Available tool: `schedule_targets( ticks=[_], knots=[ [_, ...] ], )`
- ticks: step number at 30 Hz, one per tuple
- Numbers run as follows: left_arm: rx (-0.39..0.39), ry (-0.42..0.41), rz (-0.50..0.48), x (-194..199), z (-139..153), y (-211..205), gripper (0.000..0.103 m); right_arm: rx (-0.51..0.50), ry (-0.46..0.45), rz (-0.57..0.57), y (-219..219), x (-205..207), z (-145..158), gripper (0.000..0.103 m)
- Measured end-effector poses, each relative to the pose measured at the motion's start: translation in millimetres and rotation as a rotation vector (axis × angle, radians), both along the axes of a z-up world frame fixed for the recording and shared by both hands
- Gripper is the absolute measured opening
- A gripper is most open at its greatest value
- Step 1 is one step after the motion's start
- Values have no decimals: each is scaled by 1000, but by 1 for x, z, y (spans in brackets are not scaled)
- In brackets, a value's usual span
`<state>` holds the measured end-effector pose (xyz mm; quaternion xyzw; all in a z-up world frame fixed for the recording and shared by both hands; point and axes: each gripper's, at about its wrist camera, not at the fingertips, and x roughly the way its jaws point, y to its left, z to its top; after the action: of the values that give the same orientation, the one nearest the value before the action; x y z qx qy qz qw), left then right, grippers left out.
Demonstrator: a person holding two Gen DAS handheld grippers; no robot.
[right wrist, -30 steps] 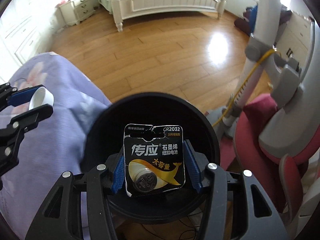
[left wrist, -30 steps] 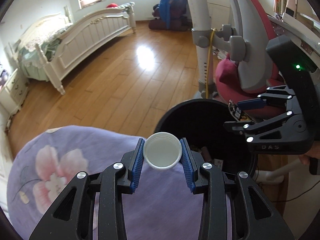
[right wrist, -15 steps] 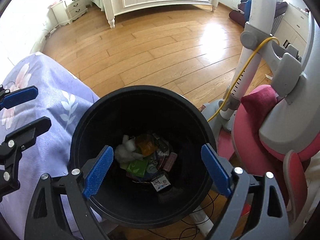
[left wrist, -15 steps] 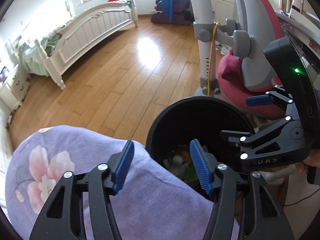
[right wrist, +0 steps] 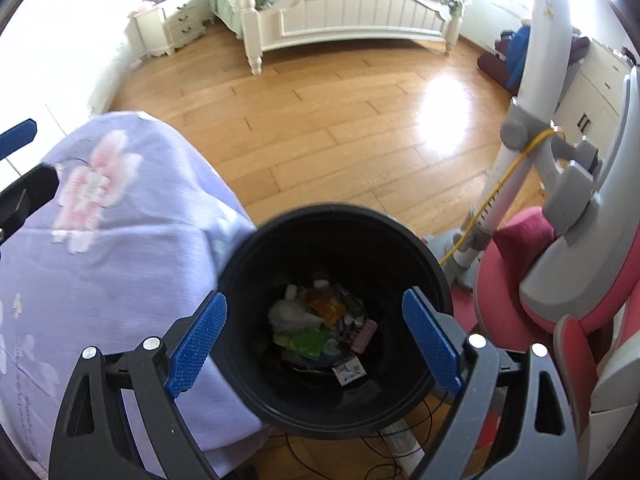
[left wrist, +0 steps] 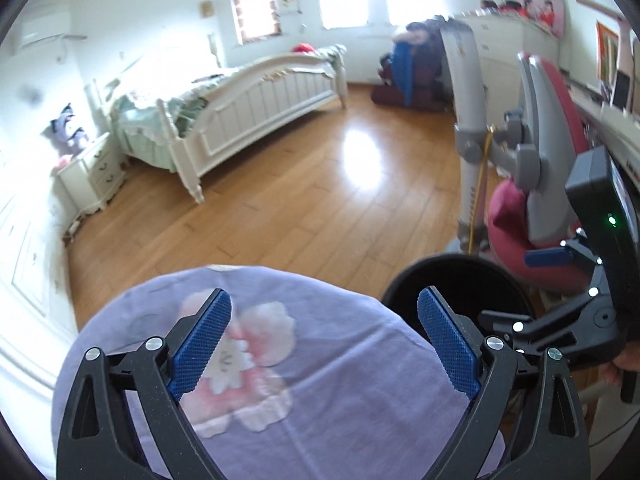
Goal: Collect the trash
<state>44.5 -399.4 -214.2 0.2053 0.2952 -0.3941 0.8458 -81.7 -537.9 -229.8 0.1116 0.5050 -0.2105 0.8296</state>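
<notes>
A black round trash bin (right wrist: 260, 264) stands on the wood floor beside a purple flowered cloth (right wrist: 100, 240). Inside lie several pieces of trash (right wrist: 320, 320): crumpled white paper, green and orange wrappers, a small battery card. My right gripper (right wrist: 314, 316) is open and empty, held above the bin's mouth. My left gripper (left wrist: 324, 316) is open and empty over the purple cloth (left wrist: 280, 360), with the bin's rim (left wrist: 452, 264) to its right. The right gripper also shows at the right edge of the left wrist view (left wrist: 560, 292).
A pink and grey chair (right wrist: 560, 280) stands right of the bin, with a grey post and yellow cable (right wrist: 500, 184). A white bed (left wrist: 240, 112) and a white nightstand (left wrist: 92, 176) stand across the wood floor (left wrist: 320, 200). Black cables (right wrist: 360, 456) lie under the bin.
A second ago the left gripper held a white cap and the right held a battery card; both opened and dropped them into the bin. The left gripper has since moved left over the cloth.
</notes>
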Motion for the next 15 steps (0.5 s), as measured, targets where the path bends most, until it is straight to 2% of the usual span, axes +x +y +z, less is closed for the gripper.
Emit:
schedule_targets(
  ticks=[9,15],
  knots=[
    [-68,-56,39,-15,40,50,98,-70,-94,72,58,2,61,94],
    [-118,-81,135,-23,64,103,98,-62,-169,130,111,10,83,95]
  ],
)
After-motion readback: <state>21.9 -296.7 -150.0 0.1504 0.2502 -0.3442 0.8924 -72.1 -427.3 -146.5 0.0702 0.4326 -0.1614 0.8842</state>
